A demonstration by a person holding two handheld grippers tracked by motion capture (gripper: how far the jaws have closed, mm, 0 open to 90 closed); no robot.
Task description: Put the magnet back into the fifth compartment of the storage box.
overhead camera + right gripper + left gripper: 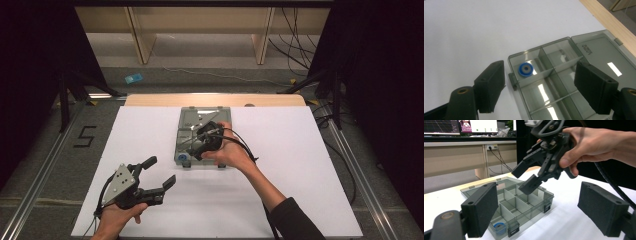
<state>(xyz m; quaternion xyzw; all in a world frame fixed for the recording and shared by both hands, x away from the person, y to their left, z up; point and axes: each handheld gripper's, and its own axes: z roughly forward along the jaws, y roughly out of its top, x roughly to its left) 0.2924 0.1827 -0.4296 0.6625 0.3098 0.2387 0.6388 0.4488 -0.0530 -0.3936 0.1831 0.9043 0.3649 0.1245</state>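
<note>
A clear grey compartment box (192, 120) lies open on the white table cover, its lid folded back on the far side. A small blue ring (525, 69) rests in the near-left corner compartment (184, 157). My right gripper (198, 145) hovers just above the box, tilted down toward it, open with nothing between its pads (491, 85). In the left gripper view the same right gripper (525, 178) hangs over the box (534, 206), above and beyond the blue ring (499, 228). My left gripper (161, 171) rests near the table's front left, open and empty, pointing at the box.
The white sheet (300, 165) covers the table, with a wooden edge (215, 99) at the far side. Cables trail from both grippers. Beyond the table are a floor, wooden table legs (142, 40) and dark curtains.
</note>
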